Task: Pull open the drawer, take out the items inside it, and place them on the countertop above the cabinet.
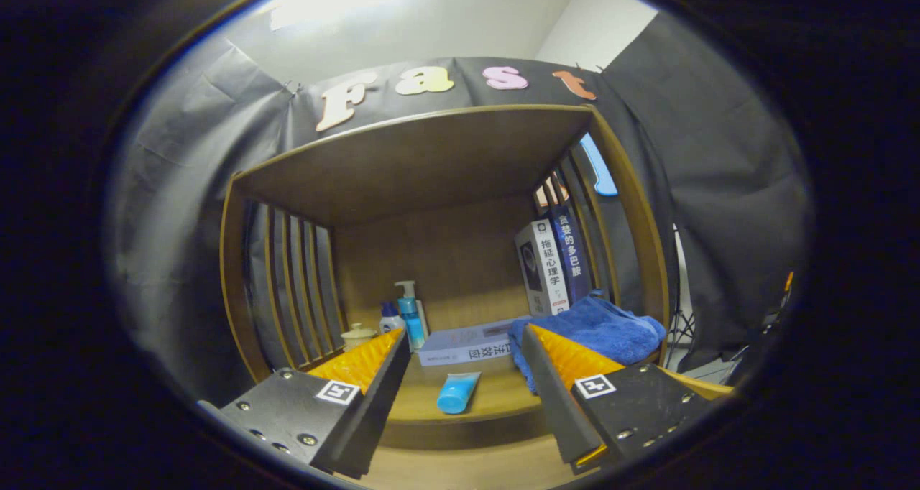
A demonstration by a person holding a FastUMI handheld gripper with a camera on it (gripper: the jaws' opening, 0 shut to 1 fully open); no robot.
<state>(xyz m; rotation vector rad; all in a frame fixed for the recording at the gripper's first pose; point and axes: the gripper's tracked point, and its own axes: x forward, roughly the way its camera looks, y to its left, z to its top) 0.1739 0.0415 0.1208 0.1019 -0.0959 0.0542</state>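
Two fingers of the claw (460,361) spread wide, empty, level toward a blue tube (457,392) on the countertop (496,396)

I see two upright books (552,264) against the slatted side, a flat book (467,344), a blue towel (604,330), pump bottle (411,316) and small jar (357,335).

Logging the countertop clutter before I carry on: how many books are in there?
3. One book lies flat, beyond the open gripper and the blue tube. Two stand upright on the right, a white book and a dark blue book. The blue towel may hide more.
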